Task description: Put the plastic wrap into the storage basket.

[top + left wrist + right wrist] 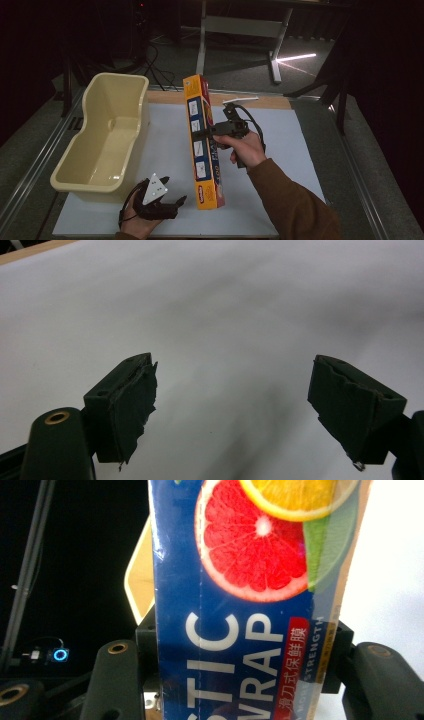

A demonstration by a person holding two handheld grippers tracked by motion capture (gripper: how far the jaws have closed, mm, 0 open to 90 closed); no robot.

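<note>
At table centre, the right gripper pinches the plastic wrap box mid-length — likely light, stiff, slippery card; the left gripper, at 7 o'clock, gapes empty.

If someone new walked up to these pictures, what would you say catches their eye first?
Most striking is the long orange-and-blue plastic wrap box, held mid-table and clamped by the right gripper; that gripper's own view shows its printed grapefruit slice up close. Next comes the cream plastic tub, empty, at the table's left. The left gripper, jaws apart, rests low near the front edge over the white table sheet.
</note>
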